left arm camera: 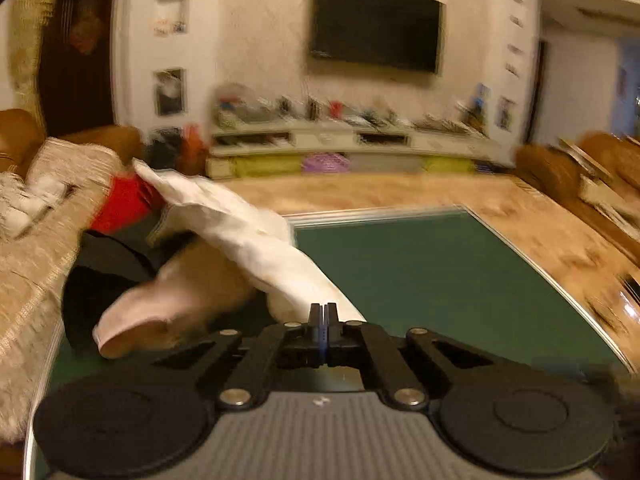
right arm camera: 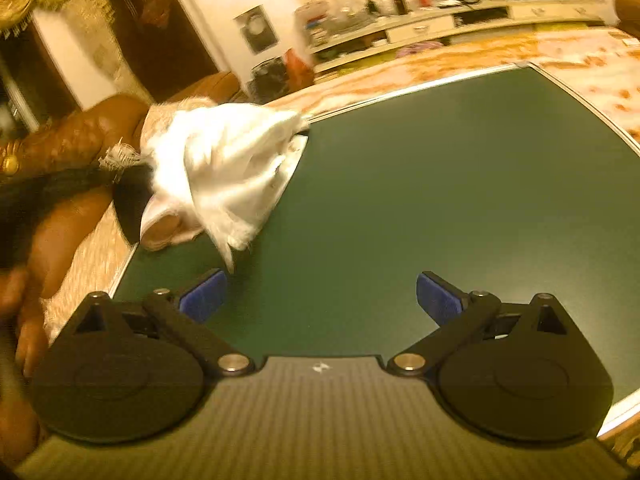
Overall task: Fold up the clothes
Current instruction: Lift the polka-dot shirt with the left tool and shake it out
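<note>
Green tabletop (left arm camera: 440, 272) with a pale metal rim, filling the middle of both views, bare over most of its surface. Beyond it, marbled orange floor (left arm camera: 360, 192), a long white TV cabinet (left arm camera: 352, 140) crowded with blurred clutter, and a dark wall-mounted television (left arm camera: 376, 24) above. Brown leather sofa (right arm camera: 80, 136) at the table's left edge, draped with a beige fringed throw (left arm camera: 36, 264).

White garment (left arm camera: 248, 236), crumpled and stretched, lifted off the table's left side, one end pinched tight in the left gripper (left arm camera: 324, 312), whose blue pads meet on the cloth. Same white garment (right arm camera: 224, 164) seen from the right wrist, bunched over the table's left corner. Something red (left arm camera: 120, 204) and something black (left arm camera: 104, 276) beside it, too blurred to name.

Right gripper (right arm camera: 320, 296) spread wide, blue pads (right arm camera: 204, 296) well apart, holding nothing, poised over bare green surface near the cloth's hanging tip.
</note>
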`<state>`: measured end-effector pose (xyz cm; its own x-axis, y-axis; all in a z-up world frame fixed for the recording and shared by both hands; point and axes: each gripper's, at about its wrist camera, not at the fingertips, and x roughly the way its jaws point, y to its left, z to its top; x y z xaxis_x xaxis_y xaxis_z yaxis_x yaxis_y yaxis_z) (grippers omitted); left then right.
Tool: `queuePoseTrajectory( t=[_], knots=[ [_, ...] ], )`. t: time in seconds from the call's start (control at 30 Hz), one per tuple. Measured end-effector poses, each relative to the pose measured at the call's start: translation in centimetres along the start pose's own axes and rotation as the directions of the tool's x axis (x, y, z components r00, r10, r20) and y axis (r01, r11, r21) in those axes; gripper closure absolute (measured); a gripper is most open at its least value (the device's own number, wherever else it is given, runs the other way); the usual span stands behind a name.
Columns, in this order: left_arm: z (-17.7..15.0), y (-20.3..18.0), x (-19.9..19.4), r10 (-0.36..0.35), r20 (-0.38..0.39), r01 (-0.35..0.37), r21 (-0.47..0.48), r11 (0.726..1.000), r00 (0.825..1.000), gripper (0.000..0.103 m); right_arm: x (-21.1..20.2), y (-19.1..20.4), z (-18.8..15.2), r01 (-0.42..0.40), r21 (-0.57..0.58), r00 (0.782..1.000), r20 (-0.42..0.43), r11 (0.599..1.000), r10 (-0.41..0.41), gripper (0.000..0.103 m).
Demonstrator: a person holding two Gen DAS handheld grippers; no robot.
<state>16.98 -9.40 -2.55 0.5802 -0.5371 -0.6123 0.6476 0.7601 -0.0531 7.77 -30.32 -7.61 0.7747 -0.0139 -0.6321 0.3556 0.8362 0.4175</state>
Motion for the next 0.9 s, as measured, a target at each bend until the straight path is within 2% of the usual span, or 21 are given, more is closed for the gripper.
queuePoseTrajectory(
  t=[0.07, 0.1, 0.2, 0.23, 0.3, 0.33, 0.37, 0.43, 0.53, 0.57, 0.63, 0.8, 0.83, 0.9],
  knots=[
    [-3.3, -1.2, -2.0, -0.023, -0.063, 0.024, 0.012, 1.000, 0.998, 0.103, -0.5, -0.5, -0.1, 0.002, 0.030, 1.000, 0.023, 1.000, -0.003, 0.000],
    [-5.0, -1.4, -2.6, -0.011, -0.100, 0.012, 0.010, 1.000, 0.995, 0.103, -0.7, -0.7, -0.1, 0.003, 0.038, 0.999, 0.034, 0.999, -0.004, 0.000],
    [-6.1, 0.0, -2.0, 0.049, -0.143, -0.060, -0.070, 0.996, 0.989, 0.102, -0.7, -0.8, -0.3, 0.012, 0.049, 0.999, 0.040, 0.999, -0.014, 0.000],
    [-6.2, 0.9, -1.5, 0.065, -0.155, -0.082, -0.106, 0.991, 0.986, 0.095, -0.6, -0.7, -0.3, 0.011, 0.053, 0.999, 0.035, 0.999, -0.013, 0.000],
    [-4.9, 2.7, 0.4, 0.086, -0.163, -0.114, -0.172, 0.978, 0.983, 0.047, -0.6, -0.4, -0.6, 0.001, 0.058, 1.000, 0.031, 0.998, -0.003, 0.000],
    [-4.1, 3.8, 1.9, 0.099, -0.164, -0.134, -0.219, 0.967, 0.981, 0.015, -0.5, -0.3, -0.7, -0.004, 0.060, 1.000, 0.028, 0.998, 0.002, 0.000],
    [-3.3, 4.9, 3.4, 0.112, -0.167, -0.154, -0.267, 0.951, 0.980, 0.011, -0.8, 0.0, -0.8, -0.005, 0.049, 0.999, 0.036, 0.999, 0.003, 0.000],
    [-1.9, 6.9, 7.1, 0.062, -0.166, -0.123, -0.388, 0.913, 0.984, 0.011, -1.2, 0.7, -1.1, -0.006, 0.026, 0.999, 0.051, 1.000, 0.005, 0.000],
    [-1.9, 9.4, 11.6, 0.015, -0.199, -0.126, -0.557, 0.821, 0.980, 0.012, -1.7, 1.1, -1.2, -0.003, 0.007, 0.997, 0.077, 1.000, 0.002, 0.000],
    [-2.2, 9.7, 12.9, 0.012, -0.212, -0.137, -0.589, 0.796, 0.977, 0.012, -1.6, 1.0, -1.1, -0.003, 0.007, 0.997, 0.073, 1.000, 0.002, 0.000],
    [-2.5, 9.9, 14.9, 0.026, -0.236, -0.171, -0.619, 0.766, 0.971, 0.012, -1.4, 0.9, -0.9, -0.004, 0.008, 0.998, 0.065, 1.000, 0.003, 0.000],
    [-2.2, 10.1, 17.6, 0.075, -0.232, -0.210, -0.637, 0.742, 0.970, 0.012, -0.9, 0.6, -0.6, -0.012, 0.013, 0.999, 0.047, 1.000, 0.012, 0.000],
    [-2.0, 10.3, 18.0, 0.088, -0.226, -0.215, -0.638, 0.739, 0.970, 0.019, -0.8, 0.6, -0.6, -0.015, 0.013, 0.999, 0.045, 1.000, 0.014, 0.000],
    [-1.6, 10.6, 18.9, 0.103, -0.234, -0.233, -0.640, 0.732, 0.967, 0.042, -0.7, 0.6, -0.5, -0.021, 0.011, 0.999, 0.043, 1.000, 0.020, 0.000]
  ],
)
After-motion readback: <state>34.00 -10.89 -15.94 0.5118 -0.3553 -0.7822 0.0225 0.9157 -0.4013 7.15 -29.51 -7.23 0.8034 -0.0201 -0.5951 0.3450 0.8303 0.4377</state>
